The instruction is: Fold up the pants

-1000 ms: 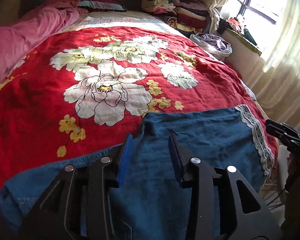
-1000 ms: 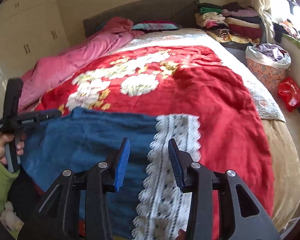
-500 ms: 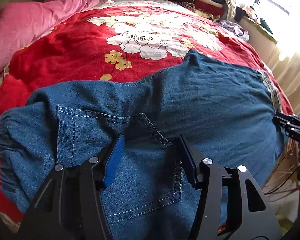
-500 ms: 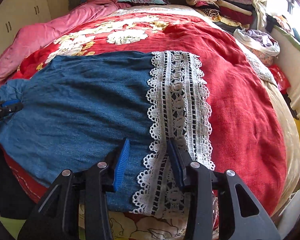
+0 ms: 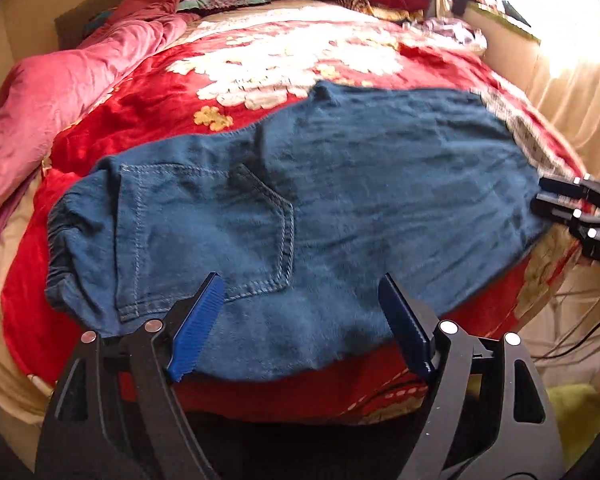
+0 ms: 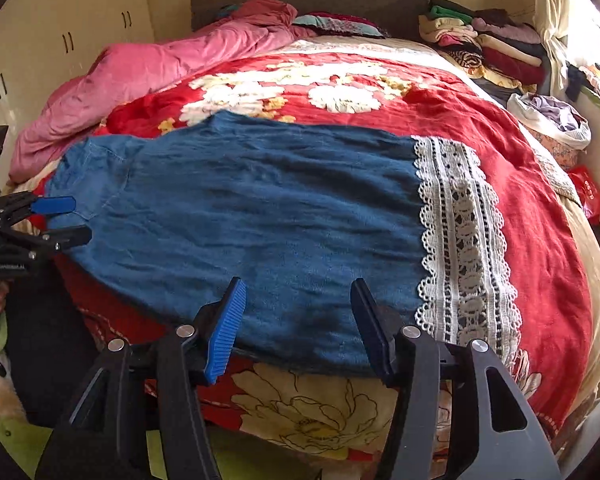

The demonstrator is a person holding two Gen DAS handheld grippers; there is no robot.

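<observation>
Blue denim pants (image 5: 340,200) lie flat and sideways on the red floral blanket (image 5: 148,104). The waist and back pocket (image 5: 204,232) are at the left, and the white lace hem (image 6: 460,240) is at the right. My left gripper (image 5: 300,284) hovers over the near edge of the seat. Its jaws are opening and nothing is pressed between the pads. My right gripper (image 6: 298,286) hovers over the near edge of the leg, left of the lace. Its jaws are also opening and grip nothing. Each gripper shows in the other's view: right gripper (image 5: 572,204), left gripper (image 6: 56,220).
A pink quilt (image 6: 148,68) is bunched along the bed's far left. Stacked folded clothes (image 6: 492,40) sit by the headboard at the right. A basket of laundry (image 6: 552,120) and a red bag (image 6: 588,196) stand beside the bed, with cupboards (image 6: 68,40) at the left.
Both grippers have drawn back toward the near bed edge and spread their jaws wider. The right one has shifted from over the lace hem to over the denim leg. The pants now lie spread flat.
</observation>
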